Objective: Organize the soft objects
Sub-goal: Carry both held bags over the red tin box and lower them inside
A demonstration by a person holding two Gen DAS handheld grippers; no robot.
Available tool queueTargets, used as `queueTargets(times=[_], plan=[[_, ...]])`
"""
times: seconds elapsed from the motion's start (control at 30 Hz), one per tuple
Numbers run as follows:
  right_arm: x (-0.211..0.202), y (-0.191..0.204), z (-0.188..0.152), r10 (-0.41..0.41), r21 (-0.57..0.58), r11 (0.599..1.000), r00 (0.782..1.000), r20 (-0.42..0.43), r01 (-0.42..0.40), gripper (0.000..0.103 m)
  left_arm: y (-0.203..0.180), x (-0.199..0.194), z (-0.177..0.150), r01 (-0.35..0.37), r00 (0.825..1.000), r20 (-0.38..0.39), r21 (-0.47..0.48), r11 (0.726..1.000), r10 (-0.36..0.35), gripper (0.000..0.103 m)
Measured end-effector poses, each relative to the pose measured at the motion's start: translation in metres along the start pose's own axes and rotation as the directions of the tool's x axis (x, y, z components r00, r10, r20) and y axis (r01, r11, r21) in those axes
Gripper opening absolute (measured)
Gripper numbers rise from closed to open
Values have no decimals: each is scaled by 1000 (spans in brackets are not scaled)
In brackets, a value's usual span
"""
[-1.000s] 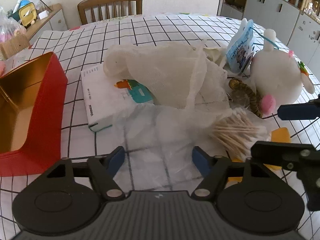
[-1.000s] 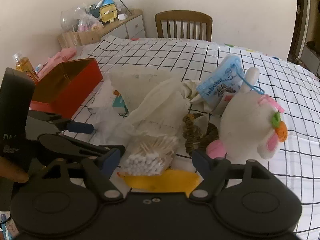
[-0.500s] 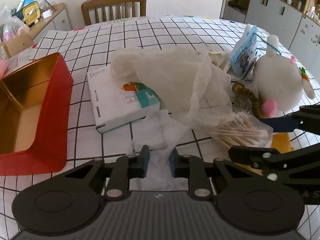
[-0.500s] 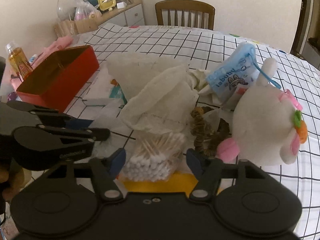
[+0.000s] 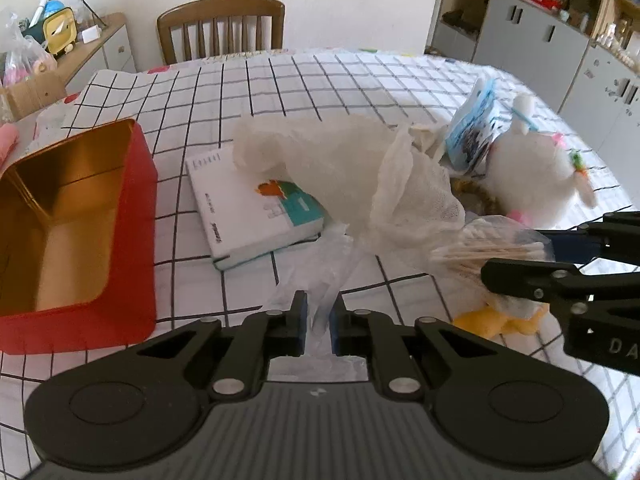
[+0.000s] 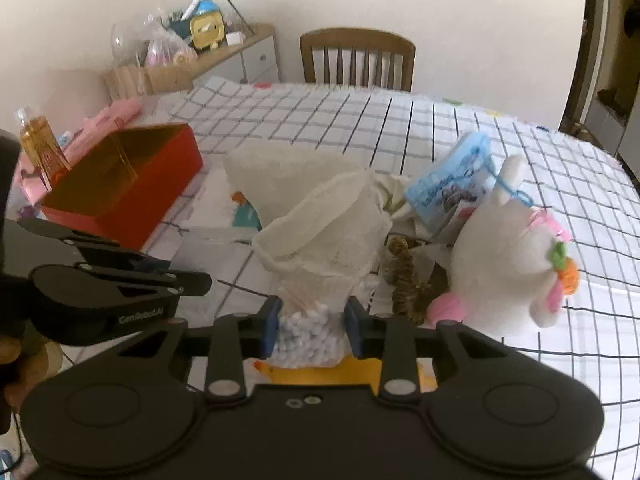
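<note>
My left gripper (image 5: 319, 320) is shut on a clear plastic bag (image 5: 326, 272) that trails up toward a white gauze cloth (image 5: 360, 172). My right gripper (image 6: 312, 324) is shut on a bag of cotton swabs (image 6: 308, 332), which also shows in the left wrist view (image 5: 488, 250). A white plush toy (image 6: 508, 264) lies to the right. A blue pouch (image 6: 452, 188) leans behind it. An open red tin (image 5: 68, 236) stands at the left.
A white packet (image 5: 248, 204) lies partly under the gauze. A brown braided item (image 6: 404, 276) sits beside the plush, a yellow piece (image 6: 360, 372) under the swabs. A wooden chair (image 5: 222, 24) stands at the far edge; cabinets (image 5: 532, 36) behind right.
Both grippers closed: the left on the clear plastic bag, the right on the cotton swab bag. The left one drew back, lifting the plastic off the table.
</note>
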State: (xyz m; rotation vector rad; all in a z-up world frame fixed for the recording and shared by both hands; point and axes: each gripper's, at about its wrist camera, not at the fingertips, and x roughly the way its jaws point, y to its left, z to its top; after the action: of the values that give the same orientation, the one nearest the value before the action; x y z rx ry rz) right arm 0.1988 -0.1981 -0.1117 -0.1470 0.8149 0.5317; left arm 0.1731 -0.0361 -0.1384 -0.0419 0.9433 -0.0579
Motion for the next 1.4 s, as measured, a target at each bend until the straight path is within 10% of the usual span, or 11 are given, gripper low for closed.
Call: queueTargets(times=[0.7, 1.4], plan=[[-29, 79, 52, 81, -69, 995, 987, 136, -72, 33, 85, -78, 31, -18, 993, 115, -68, 998, 26, 11], [53, 177, 104, 122, -237, 967, 987, 104, -95, 33, 210, -38, 65, -164, 983, 51, -164, 973, 174, 11]])
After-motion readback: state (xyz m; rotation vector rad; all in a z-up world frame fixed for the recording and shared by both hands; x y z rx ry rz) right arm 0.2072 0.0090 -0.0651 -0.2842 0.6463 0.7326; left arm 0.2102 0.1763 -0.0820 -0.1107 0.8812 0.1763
